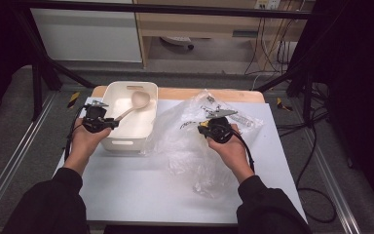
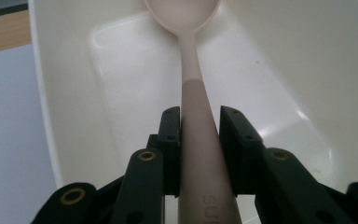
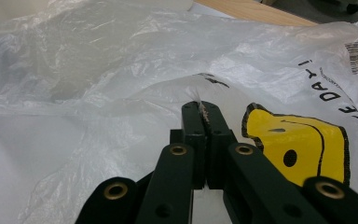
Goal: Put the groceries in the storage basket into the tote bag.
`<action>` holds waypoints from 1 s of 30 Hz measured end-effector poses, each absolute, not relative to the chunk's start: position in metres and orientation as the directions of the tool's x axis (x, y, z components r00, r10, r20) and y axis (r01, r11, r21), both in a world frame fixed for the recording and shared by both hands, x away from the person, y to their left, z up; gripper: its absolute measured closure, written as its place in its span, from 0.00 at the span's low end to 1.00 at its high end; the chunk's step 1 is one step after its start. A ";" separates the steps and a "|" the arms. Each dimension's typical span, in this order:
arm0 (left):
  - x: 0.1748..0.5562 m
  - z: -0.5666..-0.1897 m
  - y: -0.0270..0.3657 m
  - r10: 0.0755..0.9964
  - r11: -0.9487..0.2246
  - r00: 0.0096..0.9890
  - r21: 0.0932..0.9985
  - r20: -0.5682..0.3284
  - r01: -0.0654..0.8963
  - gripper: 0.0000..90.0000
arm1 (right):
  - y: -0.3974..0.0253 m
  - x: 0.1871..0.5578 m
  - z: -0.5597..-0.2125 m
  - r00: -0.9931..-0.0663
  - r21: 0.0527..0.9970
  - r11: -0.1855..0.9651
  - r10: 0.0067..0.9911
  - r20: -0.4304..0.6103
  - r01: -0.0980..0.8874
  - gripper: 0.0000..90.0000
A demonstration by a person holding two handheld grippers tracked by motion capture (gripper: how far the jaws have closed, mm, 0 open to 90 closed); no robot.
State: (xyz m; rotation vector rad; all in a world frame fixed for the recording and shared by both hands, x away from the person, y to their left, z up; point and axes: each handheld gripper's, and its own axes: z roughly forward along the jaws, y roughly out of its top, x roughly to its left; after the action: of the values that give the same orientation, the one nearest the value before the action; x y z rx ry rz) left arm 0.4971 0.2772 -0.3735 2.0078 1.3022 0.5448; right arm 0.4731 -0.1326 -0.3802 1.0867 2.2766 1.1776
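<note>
A pale beige spoon (image 1: 132, 105) hangs over a white plastic bin (image 1: 152, 117), bowl end forward. My left gripper (image 1: 108, 123) is shut on the spoon's handle (image 2: 196, 135); its black jaws press both sides of it, above the bin's inside (image 2: 270, 79). A clear plastic bag (image 1: 190, 141) with black print and a yellow smiley (image 3: 298, 140) lies crumpled on the white sheet right of the bin. My right gripper (image 1: 203, 126) is shut on a fold of the bag (image 3: 201, 108), with film pinched between its closed jaws.
The white sheet (image 1: 136, 185) covers a wooden table (image 1: 233, 94), with bare room near the front. Black frame bars (image 1: 44, 68) stand at both sides, and cables (image 1: 316, 161) trail on the floor to the right.
</note>
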 end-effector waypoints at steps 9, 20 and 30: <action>0.473 -0.352 0.280 0.889 -0.271 0.458 0.787 -0.016 0.554 0.78 | -0.131 0.472 -0.379 -0.652 0.802 0.374 0.758 0.026 0.466 1.00; 0.439 -0.330 0.279 0.850 -0.290 0.527 0.832 -0.004 0.473 0.78 | -0.131 0.471 -0.376 -0.656 0.804 0.374 0.754 0.027 0.463 1.00; 0.413 -0.325 0.276 0.821 -0.288 0.570 0.854 -0.012 0.433 0.78 | -0.132 0.472 -0.375 -0.659 0.803 0.364 0.751 0.047 0.471 1.00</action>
State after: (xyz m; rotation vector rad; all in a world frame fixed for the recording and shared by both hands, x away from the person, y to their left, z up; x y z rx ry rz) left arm 0.4131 0.2756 -0.3254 1.9181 1.0117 0.5534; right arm 0.4715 -0.1316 -0.3753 1.0755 2.3018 1.1918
